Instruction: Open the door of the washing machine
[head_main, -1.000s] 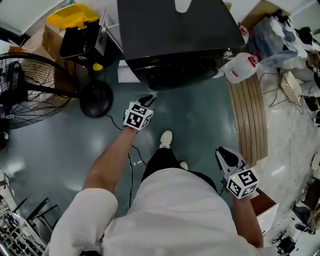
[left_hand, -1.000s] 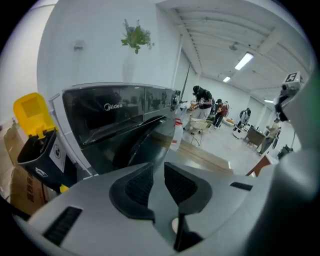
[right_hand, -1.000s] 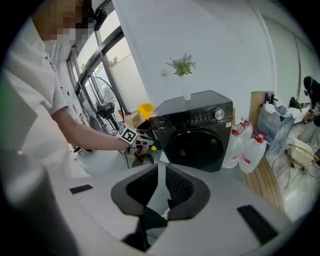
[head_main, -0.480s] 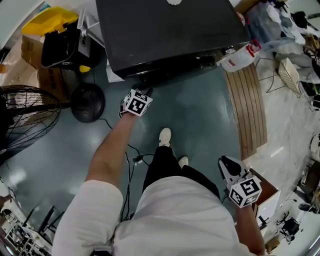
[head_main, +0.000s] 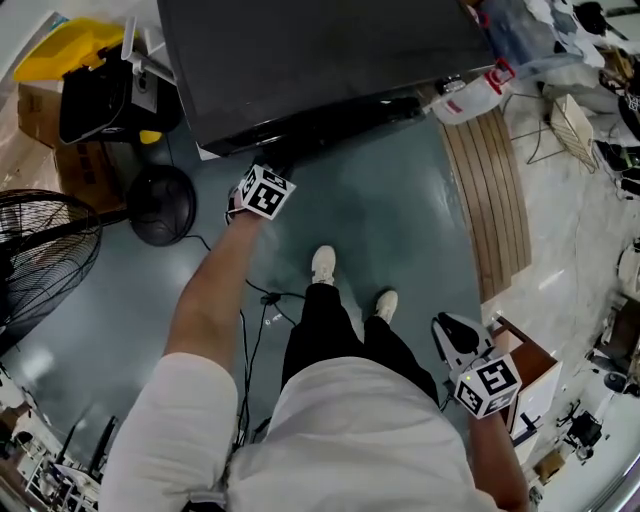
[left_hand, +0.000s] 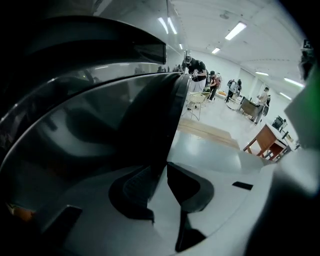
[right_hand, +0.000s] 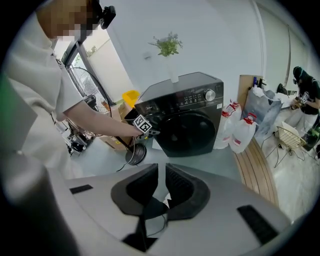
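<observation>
The black washing machine fills the top of the head view, and the right gripper view shows its front with the round dark door. My left gripper is at the door's left side. In the left gripper view the door's dark edge runs down into the narrow gap of that gripper, whose jaws are shut on it. My right gripper hangs low at the right, far from the machine; its jaws are shut with nothing between them.
A standing fan and its round base are left of the machine. White detergent jugs and a slatted wooden board lie to the right. A cable trails on the floor by my feet.
My left gripper has moved forward from the floor in front of the machine up to the door's left edge. I have stepped closer; the right gripper stayed low at my side.
</observation>
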